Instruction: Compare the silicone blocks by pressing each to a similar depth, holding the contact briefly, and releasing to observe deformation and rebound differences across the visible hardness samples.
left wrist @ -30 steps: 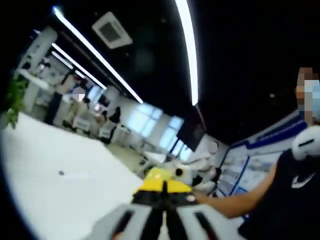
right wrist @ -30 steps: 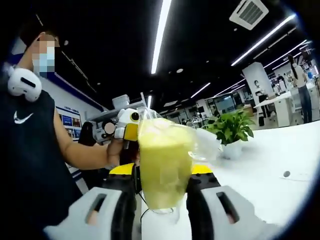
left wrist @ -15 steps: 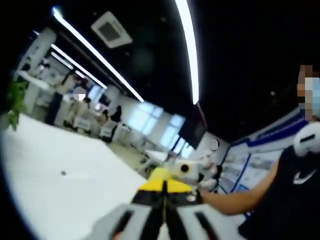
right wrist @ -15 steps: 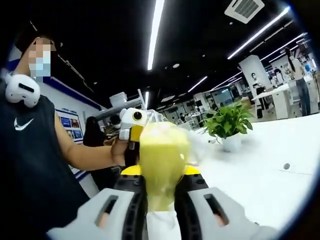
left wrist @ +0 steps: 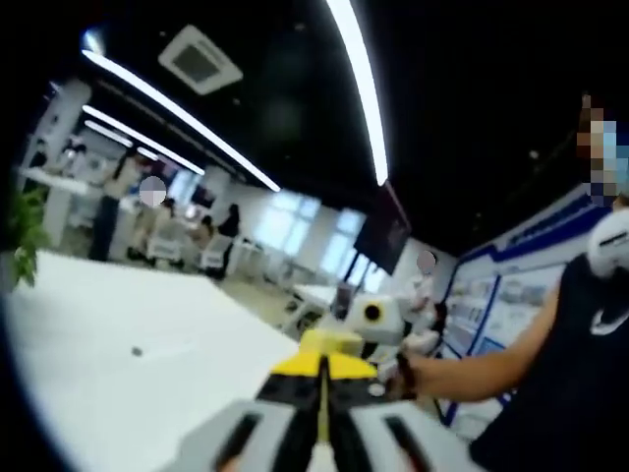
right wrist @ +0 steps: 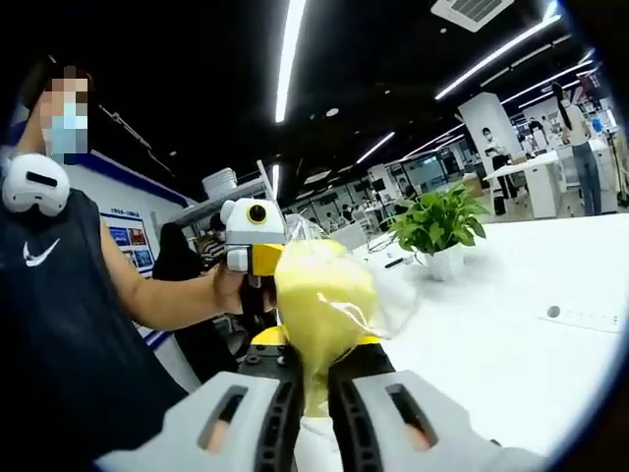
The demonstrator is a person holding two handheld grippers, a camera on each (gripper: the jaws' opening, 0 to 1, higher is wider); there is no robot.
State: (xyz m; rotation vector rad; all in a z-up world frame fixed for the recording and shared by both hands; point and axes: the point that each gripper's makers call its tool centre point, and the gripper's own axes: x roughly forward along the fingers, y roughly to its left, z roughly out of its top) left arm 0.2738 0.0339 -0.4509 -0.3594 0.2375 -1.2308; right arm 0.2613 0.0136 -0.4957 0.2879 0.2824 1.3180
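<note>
Press-and-hold step, judged: right gripper fingers are squeezing yellow silicone block in clear wrap, aloft above white bench. Left gripper fingers are meeting, nothing between. Next: release w/ care, watching rebound.

The person fills the left of the right gripper view in a dark sleeveless top with a small white swoosh on the chest, a light blue mask, and a white headset slung at the neck, marked by a dark slot. At the right edge of the left gripper view the same dark top and white headset appear.

The right gripper rises from the bottom centre: pale grey fingers with dark oval slots, black inner rails, yellow and black at the tips.

The left gripper looks alike: grey fingers, black strips, a yellow wedge tip.
</note>
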